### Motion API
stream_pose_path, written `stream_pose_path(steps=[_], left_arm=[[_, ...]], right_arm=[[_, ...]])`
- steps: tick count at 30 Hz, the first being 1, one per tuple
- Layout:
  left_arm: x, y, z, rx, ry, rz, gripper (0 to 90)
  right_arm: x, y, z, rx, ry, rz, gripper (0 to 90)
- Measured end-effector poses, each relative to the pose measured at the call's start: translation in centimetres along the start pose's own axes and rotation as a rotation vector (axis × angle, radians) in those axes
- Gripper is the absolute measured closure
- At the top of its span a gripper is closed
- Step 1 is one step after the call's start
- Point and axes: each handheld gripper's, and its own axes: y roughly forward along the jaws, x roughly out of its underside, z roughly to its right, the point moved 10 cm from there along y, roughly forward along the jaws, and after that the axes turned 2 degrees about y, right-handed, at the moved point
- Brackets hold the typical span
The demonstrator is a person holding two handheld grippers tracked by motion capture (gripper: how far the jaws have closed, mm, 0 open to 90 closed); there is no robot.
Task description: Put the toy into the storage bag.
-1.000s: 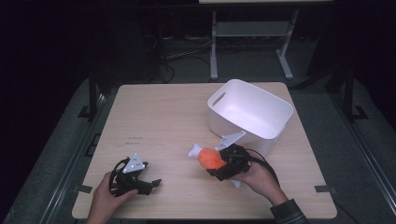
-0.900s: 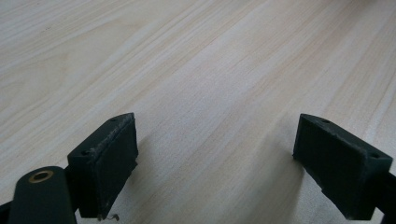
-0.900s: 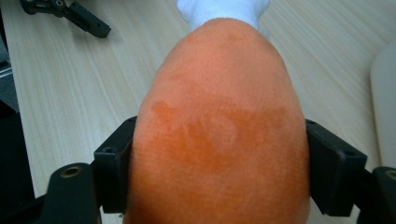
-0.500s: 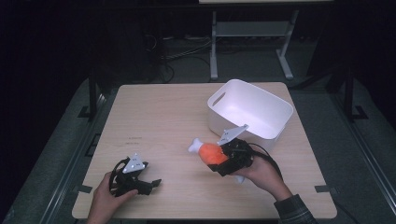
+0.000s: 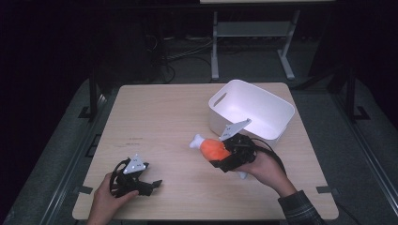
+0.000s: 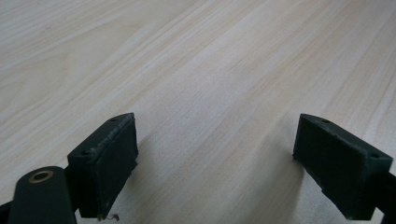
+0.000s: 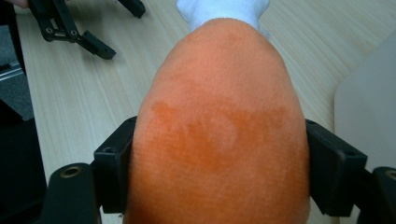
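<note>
The right gripper view shows the right gripper [image 7: 219, 154] clamped on the plush drumstick [image 7: 219, 126], both pads pressing its fuzzy orange sides, detail the high view leaves too small to read. The high view places the plush drumstick [image 5: 212, 147] in front of the white bin [image 5: 277, 110], just beside its near wall, over the table [image 5: 159, 117].

The left gripper [image 6: 215, 158] rests near the table's front left edge, jaws wide apart, nothing between them. Bare wood lies between the two grippers.

The toy is orange plush with a white bone end [image 5: 197, 140].
</note>
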Motion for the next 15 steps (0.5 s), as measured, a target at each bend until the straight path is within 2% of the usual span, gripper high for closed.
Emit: stream_pose_path(steps=[15], left_arm=[[0.0,0.0,0.0,0.0,0.002,0.0,12.8]], right_arm=[[-1.0,-1.4,0.9,0.02,-0.002,0.005,23.2]])
